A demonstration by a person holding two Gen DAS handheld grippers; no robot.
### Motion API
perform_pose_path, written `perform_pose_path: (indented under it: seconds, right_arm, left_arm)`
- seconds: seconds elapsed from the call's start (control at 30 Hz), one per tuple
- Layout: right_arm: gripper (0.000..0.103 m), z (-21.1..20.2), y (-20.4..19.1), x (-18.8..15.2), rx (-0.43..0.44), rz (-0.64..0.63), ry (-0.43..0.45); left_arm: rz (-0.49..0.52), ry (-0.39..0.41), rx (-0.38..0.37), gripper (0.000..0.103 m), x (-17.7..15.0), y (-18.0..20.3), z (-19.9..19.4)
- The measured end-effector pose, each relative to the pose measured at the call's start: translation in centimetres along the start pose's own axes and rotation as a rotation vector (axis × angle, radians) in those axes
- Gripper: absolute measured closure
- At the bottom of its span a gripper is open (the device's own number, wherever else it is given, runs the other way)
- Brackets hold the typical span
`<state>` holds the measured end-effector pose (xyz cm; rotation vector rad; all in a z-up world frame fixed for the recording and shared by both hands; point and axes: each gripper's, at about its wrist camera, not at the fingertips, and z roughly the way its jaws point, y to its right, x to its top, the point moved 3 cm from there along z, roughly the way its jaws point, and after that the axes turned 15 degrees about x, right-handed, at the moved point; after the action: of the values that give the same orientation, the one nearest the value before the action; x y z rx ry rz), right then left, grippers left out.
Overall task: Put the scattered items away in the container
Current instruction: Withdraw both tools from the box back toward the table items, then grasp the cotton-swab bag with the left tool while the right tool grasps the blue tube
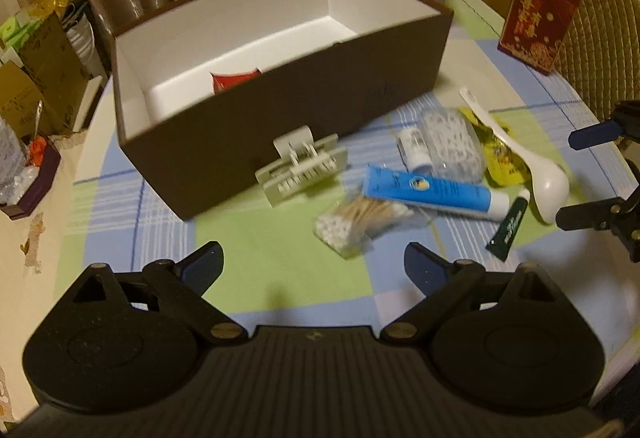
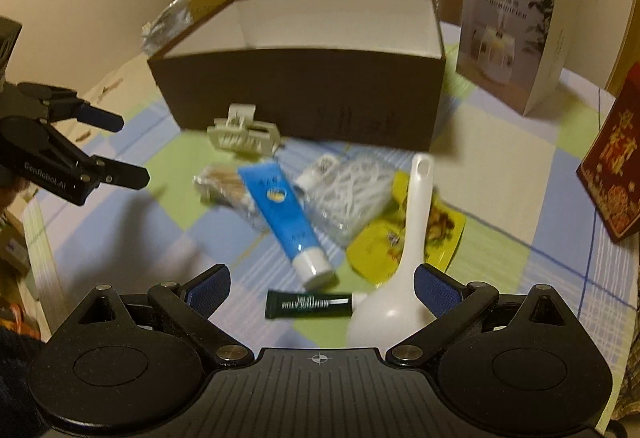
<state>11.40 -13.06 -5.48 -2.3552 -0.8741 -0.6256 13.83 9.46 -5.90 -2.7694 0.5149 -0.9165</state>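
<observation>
Both grippers have their fingers spread wide, and neither one holds anything. The left gripper (image 1: 314, 262) hangs over bare tablecloth. The right gripper (image 2: 322, 284) is low over the pile, with the small green tube (image 2: 308, 304) between its fingers and the white spoon (image 2: 400, 258) at its 2 o'clock.

The brown box (image 1: 280, 118) sits at 12 o'clock from both. It looks nearly empty, with just something red (image 1: 236, 80) inside. The hair clip (image 1: 300, 166) lies just beside its front wall. The blue tube (image 2: 286, 216), the cotton swabs (image 1: 356, 220), the clear tub (image 1: 452, 144) and the yellow packet (image 2: 404, 234) lie bunched together, some touching.

Things are packed tight, so I think closing on the green tube could bump the spoon or grab both. The spoon looks smooth and might slip out.
</observation>
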Motion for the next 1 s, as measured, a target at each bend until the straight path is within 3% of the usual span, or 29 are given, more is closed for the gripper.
perform_pose_path:
  seconds: [0.37, 0.4, 0.43, 0.6, 1.0]
  right_arm:
    - [0.001, 1.5, 0.0, 0.3, 0.001, -0.040, 0.003]
    - [0.004, 1.7, 0.0, 0.4, 0.004, -0.043, 0.002]
    - [0.013, 1.8, 0.2, 0.5, 0.010, -0.042, -0.002]
    - [0.015, 2.3, 0.9, 0.8, 0.022, -0.021, -0.011]
    - [0.015, 2.5, 2.9, 1.0, 0.063, 0.013, -0.026]
  left_arm:
    - [0.078, 0.001, -0.021, 0.012, -0.8, 0.9, 1.7]
    - [0.090, 0.006, -0.027, 0.013, -0.8, 1.0, 1.9]
    - [0.100, 0.009, -0.031, 0.013, -0.8, 1.1, 2.0]
    - [0.157, 0.020, -0.058, 0.015, -0.6, 1.8, 2.7]
    - [0.422, 0.072, -0.114, 0.024, 0.9, 3.7, 6.4]
